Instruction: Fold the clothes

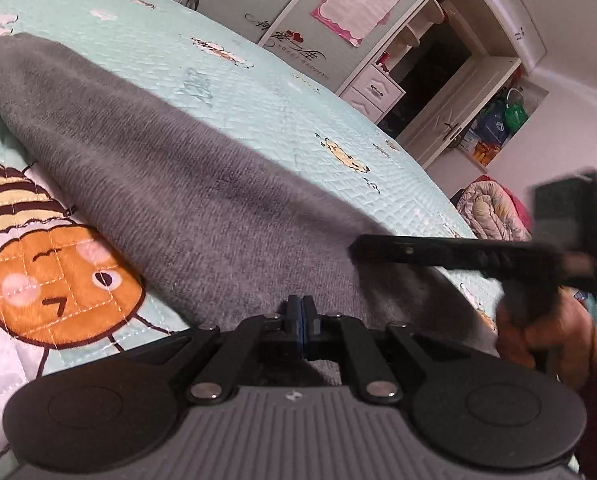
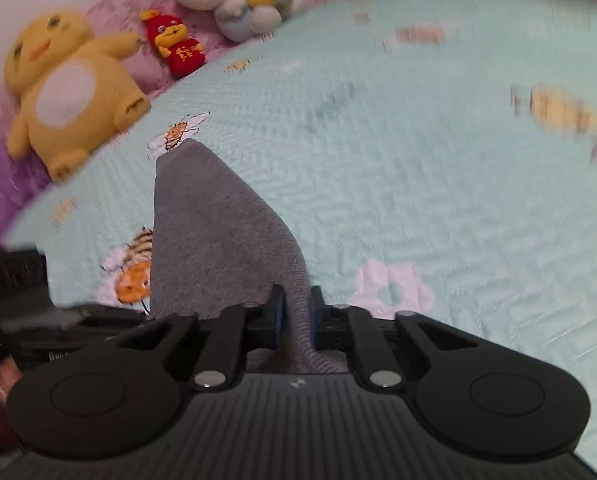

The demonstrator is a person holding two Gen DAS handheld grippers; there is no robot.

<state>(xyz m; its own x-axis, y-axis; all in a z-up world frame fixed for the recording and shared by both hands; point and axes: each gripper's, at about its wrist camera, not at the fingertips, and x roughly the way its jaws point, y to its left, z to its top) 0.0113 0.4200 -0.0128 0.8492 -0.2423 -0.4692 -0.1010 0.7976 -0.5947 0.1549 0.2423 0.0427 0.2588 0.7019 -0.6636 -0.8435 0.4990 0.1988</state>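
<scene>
Both grippers grasp the grey garment (image 1: 186,184) beside the bee print (image 1: 54,280): left gripper (image 1: 302,300) clenched; right gripper (image 2: 296,304) pinching thinly (blurred); I fear slippage.

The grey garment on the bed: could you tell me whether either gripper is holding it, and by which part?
Both hold the grey garment: the left gripper and the right gripper each pinch its near edge.
</scene>
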